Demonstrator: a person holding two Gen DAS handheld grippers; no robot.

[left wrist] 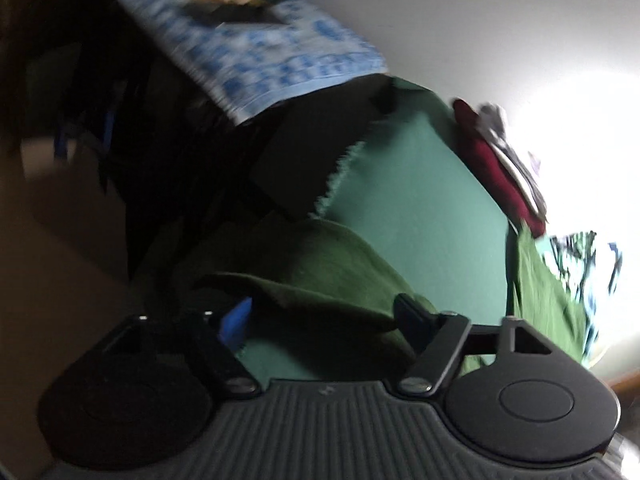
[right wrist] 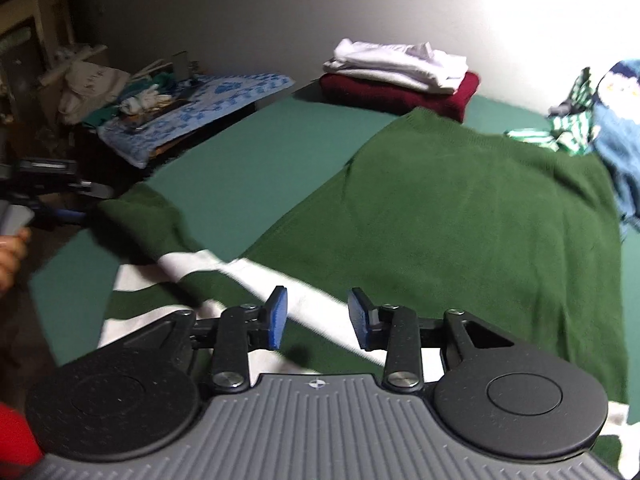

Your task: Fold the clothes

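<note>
A dark green sweater (right wrist: 472,208) with white stripes near its hem lies spread on a teal sheet (right wrist: 240,168). My right gripper (right wrist: 318,318) hovers just above the striped hem, open, with nothing between its blue pads. One sleeve (right wrist: 136,208) reaches out to the left edge. There my left gripper (right wrist: 60,200) meets it, held by a person's hand (right wrist: 12,248). In the blurred, rolled left wrist view the sleeve (left wrist: 320,276) lies between the fingers of the left gripper (left wrist: 324,318). Those jaws stand wide apart and no pad visibly presses on the cloth.
A folded stack, white garments (right wrist: 400,60) on a maroon one (right wrist: 400,92), sits at the far edge by the wall. Unfolded clothes (right wrist: 572,132) are piled at the right. A blue patterned cloth (right wrist: 192,108) covers a cluttered side table at the left.
</note>
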